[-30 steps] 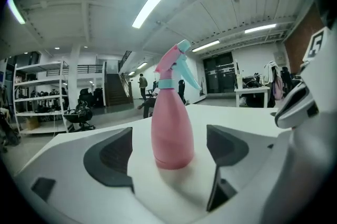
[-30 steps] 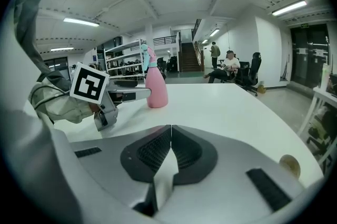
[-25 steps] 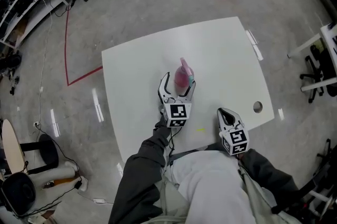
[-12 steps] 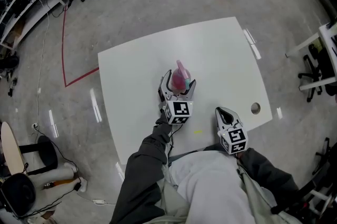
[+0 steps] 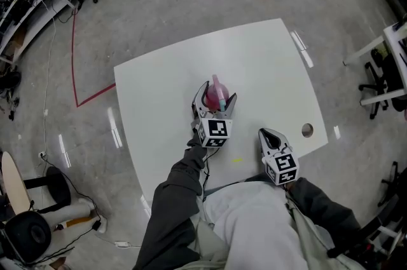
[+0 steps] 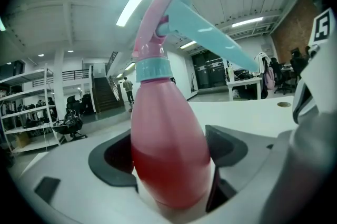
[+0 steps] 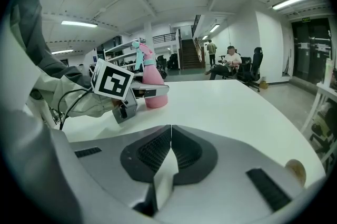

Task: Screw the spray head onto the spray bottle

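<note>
Since the spray bottle (image 5: 213,98) stands upright on the bench (image 5: 267,65), its long axis runs straight up between the fingers (image 6: 113,159) of the left gripper (image 5: 219,92). These flank the pink belly low down, one on each side. No gap shows at either flank, so I judge it a hold on the body. Its spray head (image 6: 205,28) already sits on the neck above a teal collar (image 6: 151,69), clear of the fingers, its lever slanting off to one side. Whether the collar is fully tight cannot be told. The right gripper (image 5: 270,134) lies well apart to the bottle's right, near the bench's front edge, closed on nothing. Any turning of the collar would likely fall to it, reaching in leftward and opening first.
</note>
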`<state>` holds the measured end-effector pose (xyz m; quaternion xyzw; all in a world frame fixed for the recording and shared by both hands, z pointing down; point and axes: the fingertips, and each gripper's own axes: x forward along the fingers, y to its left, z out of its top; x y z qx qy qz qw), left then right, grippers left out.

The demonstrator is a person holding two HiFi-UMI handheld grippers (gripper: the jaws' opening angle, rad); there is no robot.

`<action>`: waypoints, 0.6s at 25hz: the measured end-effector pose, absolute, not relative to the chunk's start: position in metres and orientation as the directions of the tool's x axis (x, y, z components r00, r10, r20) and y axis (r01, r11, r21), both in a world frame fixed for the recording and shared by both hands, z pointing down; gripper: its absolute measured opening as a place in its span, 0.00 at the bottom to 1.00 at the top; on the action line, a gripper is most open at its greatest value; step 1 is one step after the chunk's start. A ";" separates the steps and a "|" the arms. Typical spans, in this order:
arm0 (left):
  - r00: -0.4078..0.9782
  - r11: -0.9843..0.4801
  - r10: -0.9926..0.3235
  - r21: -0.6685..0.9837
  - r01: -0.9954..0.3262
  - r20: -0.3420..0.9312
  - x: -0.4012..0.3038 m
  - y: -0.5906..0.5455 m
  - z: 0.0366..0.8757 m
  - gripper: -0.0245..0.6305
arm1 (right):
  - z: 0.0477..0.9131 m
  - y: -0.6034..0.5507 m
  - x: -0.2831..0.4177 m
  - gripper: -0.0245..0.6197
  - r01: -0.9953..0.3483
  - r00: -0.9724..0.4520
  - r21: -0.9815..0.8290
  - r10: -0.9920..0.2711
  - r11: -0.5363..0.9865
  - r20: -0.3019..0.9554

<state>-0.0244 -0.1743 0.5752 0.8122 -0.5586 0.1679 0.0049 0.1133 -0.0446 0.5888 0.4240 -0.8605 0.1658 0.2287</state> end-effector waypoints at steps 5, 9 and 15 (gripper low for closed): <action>0.419 -0.473 -0.859 -0.144 -0.869 0.295 -0.020 -0.156 0.568 0.68 | 0.585 -0.044 0.106 0.03 -0.793 -0.555 -0.104 -0.643 0.600 0.527; 0.521 -0.553 -0.817 -0.080 -0.829 0.247 -0.018 -0.129 0.539 0.67 | 0.556 -0.051 0.098 0.03 -0.751 -0.647 -0.201 -0.642 0.629 0.410; 0.716 -0.743 -0.660 -0.059 -0.666 0.230 0.000 -0.072 0.492 0.67 | 0.466 -0.055 0.070 0.10 -0.520 -0.851 -0.339 -0.510 0.784 0.128</action>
